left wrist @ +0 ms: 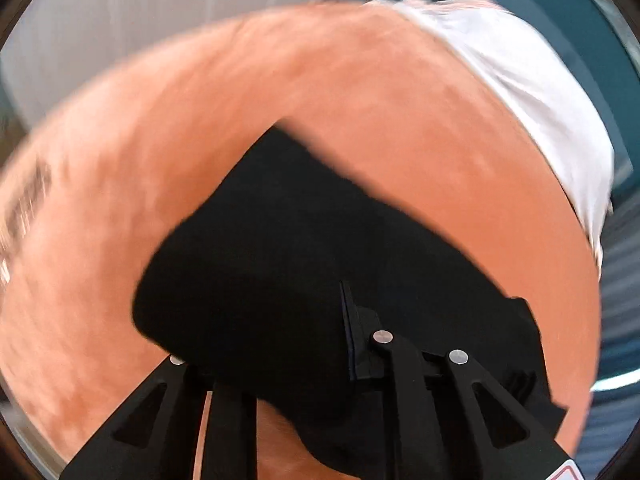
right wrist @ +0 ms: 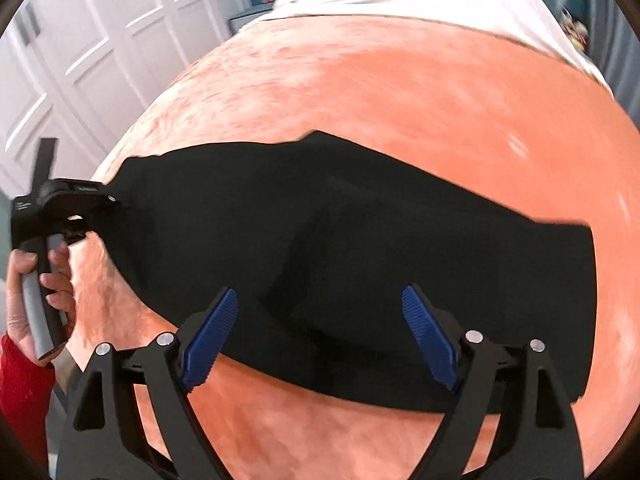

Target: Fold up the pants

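The black pants (right wrist: 360, 264) lie across the orange bed (right wrist: 400, 100). Left gripper (right wrist: 86, 216) pinches their far-left end; right gripper (right wrist: 320, 336) gapes wide above the near edge. Carry that end over evenly.

Your black pants (right wrist: 360, 264) lie partly folded across the orange blanket (right wrist: 400, 120), running from nine o'clock to three o'clock in the right wrist view. A doubled layer bulges near centre; the nine-o'clock end lifts off the blanket.
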A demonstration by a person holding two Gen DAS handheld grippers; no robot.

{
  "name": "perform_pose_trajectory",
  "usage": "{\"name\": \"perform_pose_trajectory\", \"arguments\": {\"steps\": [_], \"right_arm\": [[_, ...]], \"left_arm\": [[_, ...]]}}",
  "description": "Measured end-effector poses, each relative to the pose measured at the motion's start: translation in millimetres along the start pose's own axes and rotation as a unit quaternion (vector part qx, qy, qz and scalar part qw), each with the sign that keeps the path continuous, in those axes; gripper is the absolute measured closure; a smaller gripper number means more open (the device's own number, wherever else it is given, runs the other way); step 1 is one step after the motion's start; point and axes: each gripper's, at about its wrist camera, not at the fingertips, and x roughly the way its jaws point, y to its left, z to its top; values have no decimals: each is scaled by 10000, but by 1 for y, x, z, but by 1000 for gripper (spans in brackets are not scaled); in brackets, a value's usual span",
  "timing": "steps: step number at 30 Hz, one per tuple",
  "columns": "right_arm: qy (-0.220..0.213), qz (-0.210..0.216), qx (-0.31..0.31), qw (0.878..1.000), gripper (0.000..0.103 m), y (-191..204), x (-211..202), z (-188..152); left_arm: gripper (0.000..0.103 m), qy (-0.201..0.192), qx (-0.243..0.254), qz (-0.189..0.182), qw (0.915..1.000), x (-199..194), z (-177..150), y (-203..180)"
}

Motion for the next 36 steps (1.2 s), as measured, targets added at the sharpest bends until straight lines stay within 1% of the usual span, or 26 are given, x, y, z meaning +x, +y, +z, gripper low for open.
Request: {"name": "perform_pose_trajectory", "arguments": {"steps": [1,2,3,5,6,8,9,11,12,15,17,18,19,21,23,24,26,27,29,30,31,33,34,36], "right_arm": [[-23,-25,14,10000,21,-4,1,2],[-26,-8,4,10000,30,1,-1,3],[-50,35,3,10000,46,3,1,5],[-125,75,46,9999,49,-3,3,15],[-116,91,96,9998,52,-5,10,21],[-17,185,196,9996,53,-7,26,28],[108,278,266,9992,53,-8,39,30],[338,325,306,9984,53,-8,60,32],[430,334,335,9980,53,-8,71,32],[410,443,393,9974,51,-11,73,35],[337,735,581,9950,52,-20,62,38],[207,969,807,9918,52,-32,51,39],[92,1113,1019,9885,52,-46,42,38],[-33,1272,1361,9825,52,-77,26,32],[-140,1137,1643,9797,52,-112,14,22],[-214,982,1786,9788,51,-134,7,14],[-262,718,1973,9774,51,-168,-3,0],[-253,583,2062,9764,53,-188,-7,-9],[-319,495,2243,9727,53,-217,-16,-24],[-381,453,2328,9707,53,-232,-24,-32],[-426,445,2371,9695,53,-241,-30,-36],[-520,266,2461,9675,51,-258,-43,-45],[-559,289,2501,9662,51,-264,-48,-48],[-644,399,2633,9617,51,-275,-59,-53]], "left_arm": [[88,-147,241,69,9996,-10,0,-16],[88,-241,401,123,9988,-18,-1,-28],[88,-317,500,132,9982,-25,-1,-37],[88,-429,658,-59,9969,-45,-3,-57],[88,-490,746,-136,9959,-54,-4,-64],[88,-685,1108,-315,9910,-84,-13,-94],[88,-765,1312,-441,9874,-99,-19,-110],[88,-850,1642,-607,9809,-116,-30,-143],[88,-885,1899,-718,9752,-127,-39,-165],[88,-823,2298,-988,9647,-141,-62,-207],[88,-709,2612,-1073,9567,-142,-84,-242],[88,-648,2780,-1072,9524,-140,-95,-259],[88,-575,2878,-1085,9498,-138,-104,-268],[88,-370,3109,-1101,9433,-127,-130,-294],[88,-236,3321,-1015,9375,-112,-154,-316],[88,-159,3406,-956,9352,-102,-165,-325],[88,68,3580,-795,9303,-75,-198,-340],[88,146,3624,-739,9290,-66,-206,-344],[88,377,3712,-576,9260,-31,-225,-351],[88,460,3785,-490,9232,-16,-233,-356],[88,522,3851,-326,9208,-1,-245,-358],[87,567,3999,-48,9148,17,-265,-357],[85,543,4074,151,9115,21,-274,-358],[76,416,4144,353,9084,18,-279,-355]]}}
